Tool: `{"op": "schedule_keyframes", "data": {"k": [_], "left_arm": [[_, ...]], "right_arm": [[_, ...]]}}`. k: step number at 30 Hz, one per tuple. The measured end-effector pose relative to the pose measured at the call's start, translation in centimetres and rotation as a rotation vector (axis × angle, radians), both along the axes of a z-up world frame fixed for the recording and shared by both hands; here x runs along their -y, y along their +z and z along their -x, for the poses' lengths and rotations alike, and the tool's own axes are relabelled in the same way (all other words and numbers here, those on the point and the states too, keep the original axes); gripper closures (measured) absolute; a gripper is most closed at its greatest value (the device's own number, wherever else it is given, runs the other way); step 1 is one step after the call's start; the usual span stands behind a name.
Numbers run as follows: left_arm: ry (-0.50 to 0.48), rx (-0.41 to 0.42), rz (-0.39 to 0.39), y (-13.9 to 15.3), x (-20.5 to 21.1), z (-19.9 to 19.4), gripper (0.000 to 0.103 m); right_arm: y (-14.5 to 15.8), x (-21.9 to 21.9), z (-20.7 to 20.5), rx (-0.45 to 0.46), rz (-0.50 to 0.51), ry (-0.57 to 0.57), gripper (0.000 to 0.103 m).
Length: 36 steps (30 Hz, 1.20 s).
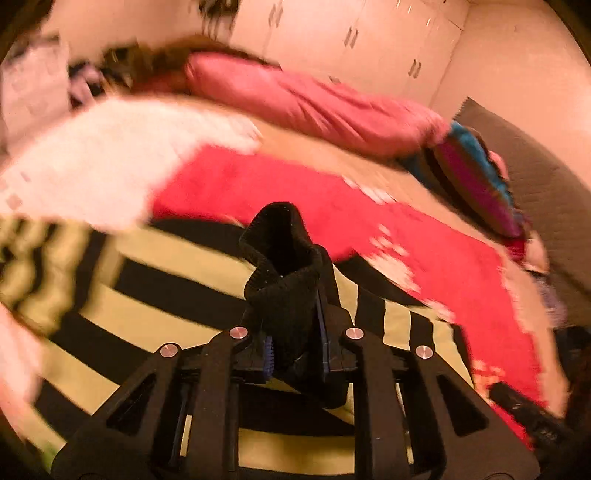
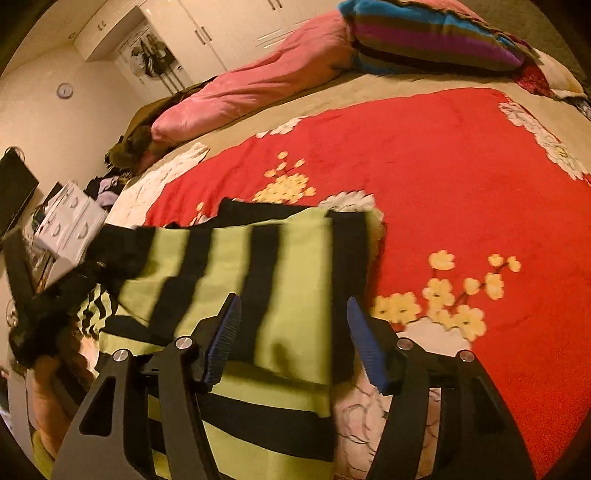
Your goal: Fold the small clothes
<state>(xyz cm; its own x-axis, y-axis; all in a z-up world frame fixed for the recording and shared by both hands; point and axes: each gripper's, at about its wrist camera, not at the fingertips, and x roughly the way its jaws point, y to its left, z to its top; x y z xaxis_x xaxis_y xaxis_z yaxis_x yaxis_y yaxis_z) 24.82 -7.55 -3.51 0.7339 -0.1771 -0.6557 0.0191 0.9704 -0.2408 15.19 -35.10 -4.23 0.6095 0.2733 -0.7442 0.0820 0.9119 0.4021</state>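
Note:
A small garment with lime-green and black stripes [image 2: 229, 258] lies partly folded on the red flowered blanket [image 2: 424, 177]. My left gripper [image 1: 295, 332] is shut on the garment's black knit cuff [image 1: 284, 258], which stands bunched up between the pads above the striped cloth [image 1: 166, 288]. In the right wrist view that left gripper [image 2: 94, 267] lifts the garment's left edge, with a hand [image 2: 48, 373] behind it. My right gripper [image 2: 292, 301] hangs open just over the near part of the garment, its blue pads [image 2: 225, 332] apart and holding nothing.
A pink duvet [image 2: 258, 81] and a striped pillow [image 2: 424, 40] lie along the far side of the bed. White boxes [image 2: 70, 221] and dark clutter stand beyond the bed's left edge. A white wardrobe [image 1: 351, 33] lines the wall.

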Motion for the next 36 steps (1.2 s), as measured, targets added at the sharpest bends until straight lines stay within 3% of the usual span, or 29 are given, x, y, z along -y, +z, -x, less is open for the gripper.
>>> {"op": "schedule_keyframes", "data": {"k": [7,12,16,20,23,28,31,36], "left_arm": [[0.115,-0.034,-0.017,-2.4,-5.7,-0.7,0.093],[0.097,-0.041,-0.014,-3.3,-6.6,-1.1,0.091],[0.069,-0.096,-0.037,-4.8,-6.0,-1.7,0.087],[0.115,-0.169,-0.035,-6.1,-7.4,-2.1,0.076],[0.145,-0.182,-0.024,-6.1,-8.6,-2.0,0.067],[0.183,-0.205,-0.030,-6.0,-9.7,-1.8,0.057],[0.215,-0.172,-0.076,-4.9,-10.1,-1.3,0.055],[0.258,-0.036,-0.061,-1.7,-10.4,0.5,0.058]], "right_arm": [[-1.0,-3.7,-0.9,-0.015,0.050,0.072,0.044],[-1.0,-5.3,-1.6,-0.009,0.119,0.083,0.044],[-1.1,-6.5,-2.8,0.012,0.170,0.090,0.044],[-2.6,-6.9,-4.4,-0.031,0.168,0.094,0.045],[-5.3,-6.3,-5.3,-0.150,0.212,0.062,0.048],[-6.2,-6.5,-4.9,-0.141,0.266,0.076,0.049],[-5.6,-6.3,-4.8,-0.140,0.232,0.070,0.048],[-2.8,-7.3,-3.9,-0.042,0.213,0.110,0.047]]}}
